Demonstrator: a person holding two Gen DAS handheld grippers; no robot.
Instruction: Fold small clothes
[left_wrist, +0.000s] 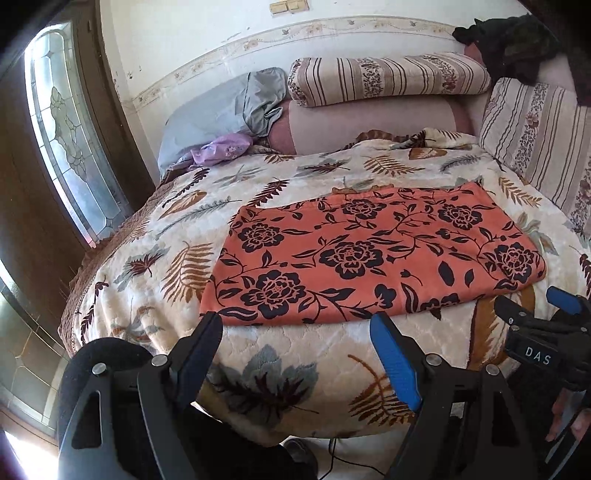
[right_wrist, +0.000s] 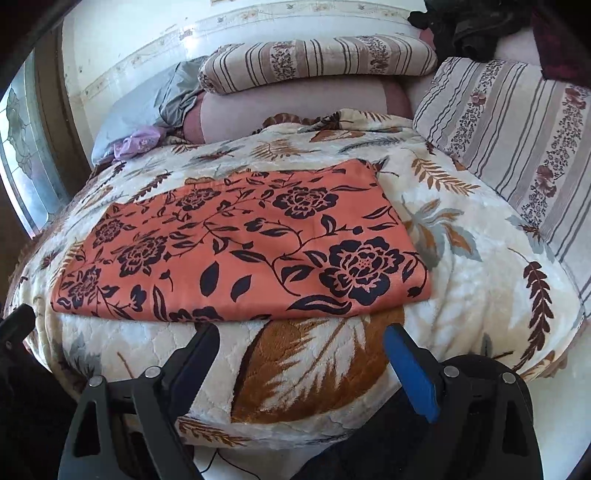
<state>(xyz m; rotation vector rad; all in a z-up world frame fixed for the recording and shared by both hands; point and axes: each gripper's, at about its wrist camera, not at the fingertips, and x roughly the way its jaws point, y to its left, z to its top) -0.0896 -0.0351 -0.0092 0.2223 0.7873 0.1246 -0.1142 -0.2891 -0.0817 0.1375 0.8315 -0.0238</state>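
Observation:
An orange cloth with black flowers (left_wrist: 369, 254) lies flat as a folded rectangle on the leaf-patterned blanket (left_wrist: 280, 177); it also shows in the right wrist view (right_wrist: 240, 243). My left gripper (left_wrist: 295, 325) is open and empty, just short of the cloth's near edge. My right gripper (right_wrist: 301, 338) is open and empty, also just short of the near edge, toward the cloth's right part. The right gripper shows at the right edge of the left wrist view (left_wrist: 535, 306).
Striped pillows (left_wrist: 388, 77) and a grey pillow (left_wrist: 221, 110) lie at the bed's head, with a purple bundle (left_wrist: 221, 149) beside them. Another striped cushion (right_wrist: 517, 147) lines the right side. Dark clothes (left_wrist: 517, 40) sit at the back right. A glass door (left_wrist: 62, 129) stands left.

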